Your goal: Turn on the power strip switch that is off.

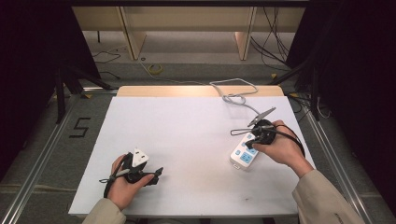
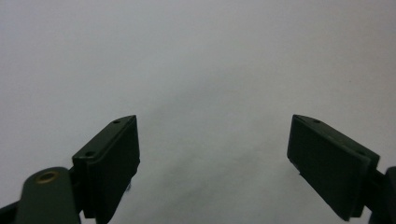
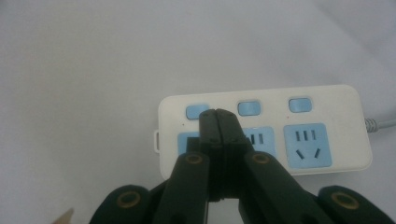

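Observation:
A white power strip (image 1: 242, 155) with blue sockets and blue buttons lies at the right of the white table (image 1: 187, 135). Its grey cable (image 1: 233, 98) runs off over the back edge. My right gripper (image 1: 250, 143) is above the strip, pointing down at it. In the right gripper view its jaws (image 3: 217, 114) are shut together with nothing between them. Their tips are at the edge of the left-most blue button (image 3: 195, 111) of the strip (image 3: 345, 107); whether they touch it I cannot tell. My left gripper (image 1: 156, 175) rests low at the front left. Its jaws (image 2: 215, 126) stand wide open over bare table.
A wooden strip (image 1: 168, 91) borders the table's back edge. Dark stands and loose cables (image 1: 275, 42) are on the floor behind and at both sides. A taped "5" (image 1: 80, 127) marks the floor at the left.

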`<state>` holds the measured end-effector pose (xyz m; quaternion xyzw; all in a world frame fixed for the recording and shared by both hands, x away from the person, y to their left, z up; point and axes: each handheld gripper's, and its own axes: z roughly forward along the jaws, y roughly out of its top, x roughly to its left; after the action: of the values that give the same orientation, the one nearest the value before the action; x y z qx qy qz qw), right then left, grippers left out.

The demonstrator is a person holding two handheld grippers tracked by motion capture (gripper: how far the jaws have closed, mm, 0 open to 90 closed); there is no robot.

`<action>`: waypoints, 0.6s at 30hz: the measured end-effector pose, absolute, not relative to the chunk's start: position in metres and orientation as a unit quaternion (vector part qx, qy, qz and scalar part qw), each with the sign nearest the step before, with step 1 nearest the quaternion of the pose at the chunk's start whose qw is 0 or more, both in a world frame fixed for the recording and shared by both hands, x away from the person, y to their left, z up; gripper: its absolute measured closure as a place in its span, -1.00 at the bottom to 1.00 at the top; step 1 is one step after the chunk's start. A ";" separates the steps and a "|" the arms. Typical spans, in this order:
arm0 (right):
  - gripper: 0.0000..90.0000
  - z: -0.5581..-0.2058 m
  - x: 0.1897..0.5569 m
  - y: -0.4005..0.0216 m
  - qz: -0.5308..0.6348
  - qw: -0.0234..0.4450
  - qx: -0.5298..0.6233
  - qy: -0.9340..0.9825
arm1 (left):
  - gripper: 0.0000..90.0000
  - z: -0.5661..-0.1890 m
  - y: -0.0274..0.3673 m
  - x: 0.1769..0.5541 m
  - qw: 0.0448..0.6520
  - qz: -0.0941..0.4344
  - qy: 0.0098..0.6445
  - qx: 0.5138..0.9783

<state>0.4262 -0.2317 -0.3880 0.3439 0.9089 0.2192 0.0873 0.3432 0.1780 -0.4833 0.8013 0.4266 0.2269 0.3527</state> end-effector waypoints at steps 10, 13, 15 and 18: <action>1.00 -0.389 0.428 -0.228 0.216 0.086 0.344 0.910 | -0.63 -0.483 0.178 0.343 0.353 0.227 0.426 0.801; 1.00 -0.389 0.429 -0.227 0.214 0.086 0.345 0.910 | -0.63 -0.483 0.178 0.343 0.354 0.227 0.426 0.801; 1.00 -0.390 0.429 -0.227 0.214 0.086 0.345 0.910 | -0.63 -0.483 0.178 0.343 0.352 0.228 0.426 0.802; 1.00 -0.390 0.430 -0.226 0.211 0.086 0.345 0.911 | -0.63 -0.483 0.178 0.343 0.354 0.227 0.426 0.801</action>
<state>0.4300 -0.2261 -0.3903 0.3445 0.9107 0.2113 0.0855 0.3433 0.1778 -0.4835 0.8010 0.4263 0.2273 0.3535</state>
